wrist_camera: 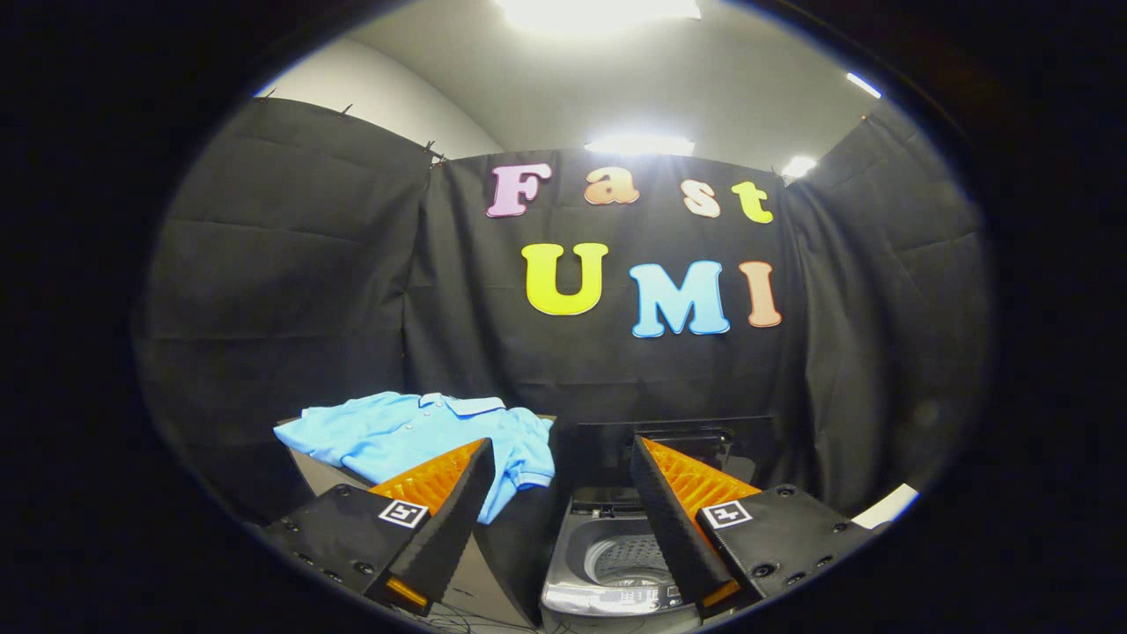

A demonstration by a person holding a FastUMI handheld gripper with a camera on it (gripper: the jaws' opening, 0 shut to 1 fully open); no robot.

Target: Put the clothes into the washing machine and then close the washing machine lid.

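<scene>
A light blue polo shirt [423, 438] lies spread on a table [319, 475], beyond my left finger, with one sleeve hanging over the table's right edge. Beside the table, lower down, stands a small grey top-loading washing machine [607, 563] with its dark lid [669, 433] raised upright at the back; the drum inside shows between my fingers. My gripper [562, 458] is open, held above and in front of both, with nothing between the fingers.
Black cloth walls close the booth behind and on both sides. A white surface [885, 506] shows low beyond the right finger. Cables [458, 621] lie on the floor in front of the machine.
</scene>
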